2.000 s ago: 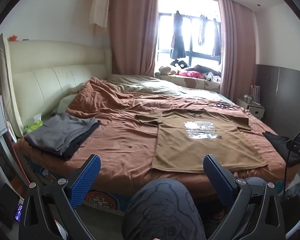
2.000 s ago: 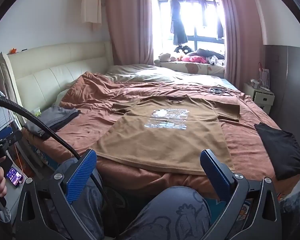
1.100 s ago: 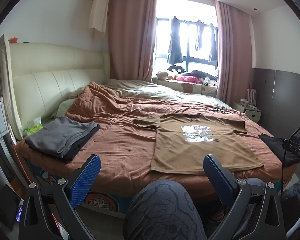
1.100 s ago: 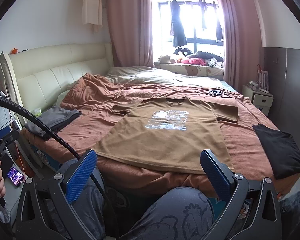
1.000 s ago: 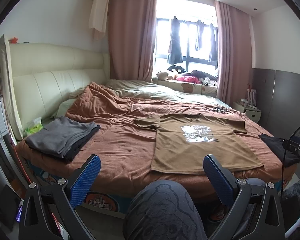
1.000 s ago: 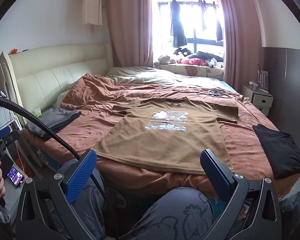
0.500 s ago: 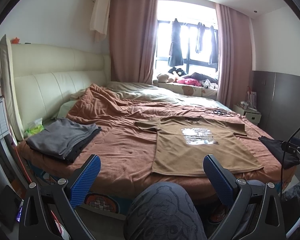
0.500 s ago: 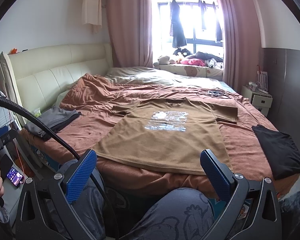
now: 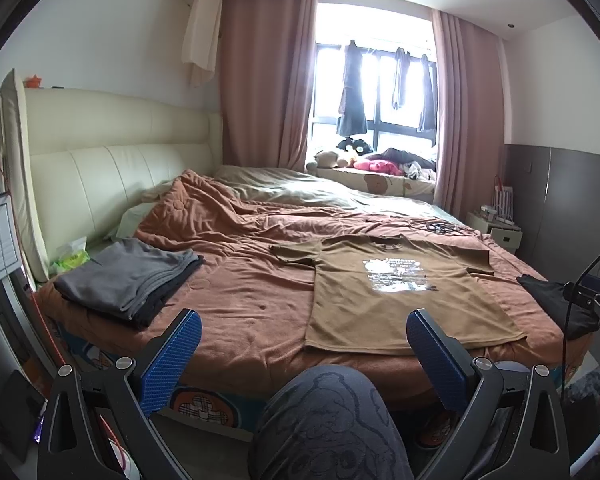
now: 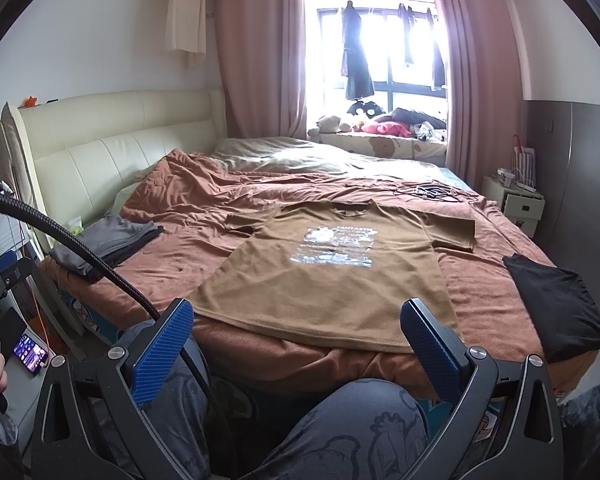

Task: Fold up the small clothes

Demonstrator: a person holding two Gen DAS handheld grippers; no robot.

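A brown T-shirt (image 9: 396, 292) (image 10: 332, 276) with a silver print lies spread flat, front up, on the brown bed cover, its hem toward me. My left gripper (image 9: 304, 344) is open and empty, held back from the bed's near edge above a person's knee (image 9: 324, 420). My right gripper (image 10: 296, 332) is also open and empty, just short of the shirt's hem, with patterned trouser legs (image 10: 352, 432) below it.
A stack of folded grey clothes (image 9: 128, 280) (image 10: 104, 244) sits at the bed's left corner. A black garment (image 10: 556, 308) (image 9: 556, 304) lies at the right edge. Cables (image 10: 432, 192) lie on the far side. A cream headboard (image 9: 112, 176) is left, a nightstand (image 10: 516, 204) right.
Both views have tilted slightly upward, so the bed and shirt sit a little lower in frame. Both grippers stay open and nothing on the bed has moved.
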